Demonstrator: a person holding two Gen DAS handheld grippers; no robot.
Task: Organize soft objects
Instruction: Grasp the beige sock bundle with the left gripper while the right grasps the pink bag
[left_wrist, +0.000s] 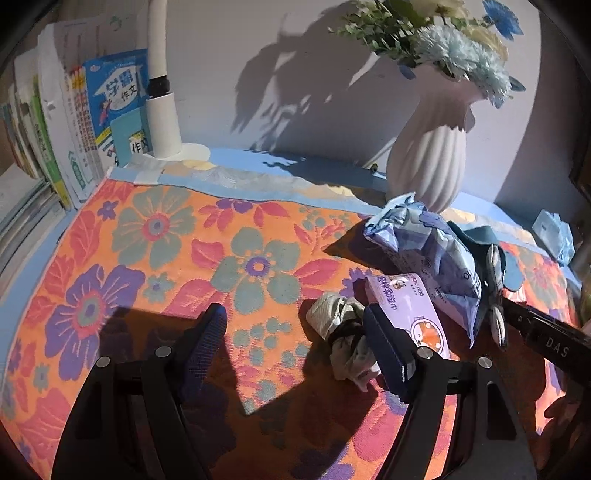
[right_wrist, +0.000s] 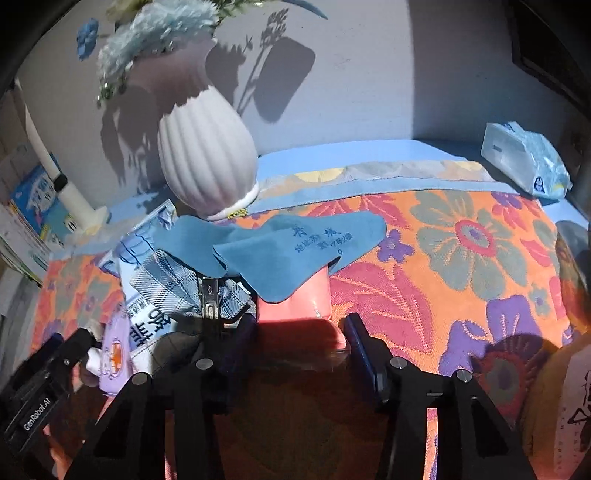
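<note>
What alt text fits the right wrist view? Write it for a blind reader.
The open right gripper straddles a pink packet draped with a blue cloth on a floral tablecloth. A white ribbed vase stands behind; a plaid hair clip lies left.

We had the left wrist view low over the floral cloth (left_wrist: 155, 236), looking forward along the left gripper (left_wrist: 295, 343) toward the wall, with the books (left_wrist: 74, 122) at its left edge and the white vase (left_wrist: 428, 155) to the right. The right wrist view sat equally low and close, facing the same wall past the right gripper (right_wrist: 301, 354), with the vase (right_wrist: 207, 155) left of centre. Both views shared the vase, the blue printed packet (left_wrist: 436, 258) (right_wrist: 147, 295) and the purple tissue pack (left_wrist: 410, 310) (right_wrist: 114, 354). Each caught the other gripper at its edge.
</note>
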